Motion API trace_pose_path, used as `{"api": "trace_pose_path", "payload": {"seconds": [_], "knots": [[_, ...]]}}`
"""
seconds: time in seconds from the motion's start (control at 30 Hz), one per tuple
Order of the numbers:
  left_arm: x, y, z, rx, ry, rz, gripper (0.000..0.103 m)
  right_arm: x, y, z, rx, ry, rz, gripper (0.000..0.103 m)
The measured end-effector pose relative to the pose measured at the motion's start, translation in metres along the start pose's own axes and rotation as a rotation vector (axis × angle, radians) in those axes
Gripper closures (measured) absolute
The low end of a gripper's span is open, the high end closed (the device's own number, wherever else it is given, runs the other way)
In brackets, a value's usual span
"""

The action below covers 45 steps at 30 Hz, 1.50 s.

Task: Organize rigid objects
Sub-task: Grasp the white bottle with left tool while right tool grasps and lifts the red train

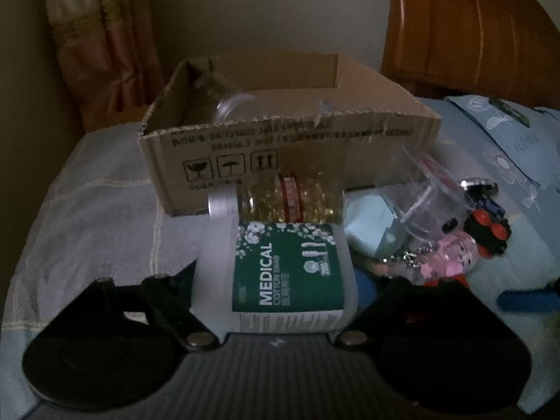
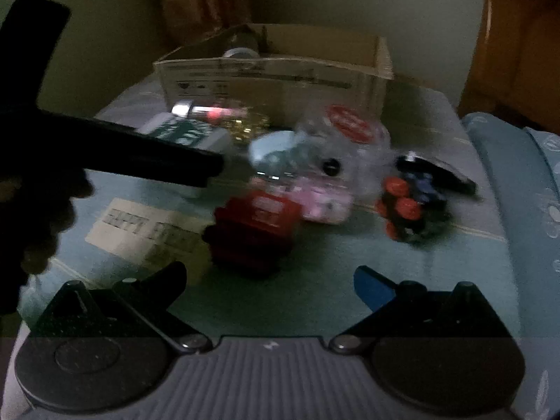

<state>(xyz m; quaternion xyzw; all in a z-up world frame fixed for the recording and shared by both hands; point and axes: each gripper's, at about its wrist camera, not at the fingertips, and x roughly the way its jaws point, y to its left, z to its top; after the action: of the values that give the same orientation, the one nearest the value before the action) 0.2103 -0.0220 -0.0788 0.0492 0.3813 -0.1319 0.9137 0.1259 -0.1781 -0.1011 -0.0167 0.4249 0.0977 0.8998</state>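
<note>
In the left wrist view a white tub of medical cotton swabs with a green label [image 1: 280, 273] lies on its side between the fingers of my left gripper [image 1: 280, 280], which stand wide on either side of it; contact is not clear. Behind it lies a bottle of yellow capsules [image 1: 280, 197] against an open cardboard box [image 1: 290, 133] that holds a clear jar [image 1: 232, 106]. My right gripper [image 2: 271, 280] is open and empty above the bedspread, facing a red toy [image 2: 255, 225], a pink figure [image 2: 325, 203] and a clear jar with a red lid [image 2: 346, 133].
A black toy with red wheels [image 2: 409, 210] and a dark flat object [image 2: 437, 171] lie at right. A card with printed letters [image 2: 143, 227] lies at left. The left gripper's black arm [image 2: 122, 147] crosses the right wrist view. A wooden headboard [image 1: 472, 24] and curtain [image 1: 101, 35] stand behind.
</note>
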Motion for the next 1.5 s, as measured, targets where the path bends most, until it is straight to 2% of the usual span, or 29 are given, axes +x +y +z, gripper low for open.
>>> {"api": "trace_pose_path", "payload": {"seconds": [0.17, 0.37, 0.73, 1.5], "knots": [[0.000, 0.000, -0.001, 0.010, -0.007, -0.001, 0.021, 0.007, 0.019, 0.005, -0.010, 0.005, 0.036, 0.000], [-0.004, 0.009, -0.004, 0.011, 0.001, 0.000, 0.021, 0.014, 0.031, 0.008, -0.009, -0.006, -0.006, 0.006], [-0.007, 0.014, -0.006, 0.012, 0.008, -0.003, 0.021, 0.016, 0.029, 0.017, 0.040, -0.022, -0.087, 0.036], [-0.012, 0.010, -0.007, 0.034, 0.044, -0.009, 0.021, 0.010, 0.019, 0.014, 0.054, 0.023, -0.097, 0.036]]}}
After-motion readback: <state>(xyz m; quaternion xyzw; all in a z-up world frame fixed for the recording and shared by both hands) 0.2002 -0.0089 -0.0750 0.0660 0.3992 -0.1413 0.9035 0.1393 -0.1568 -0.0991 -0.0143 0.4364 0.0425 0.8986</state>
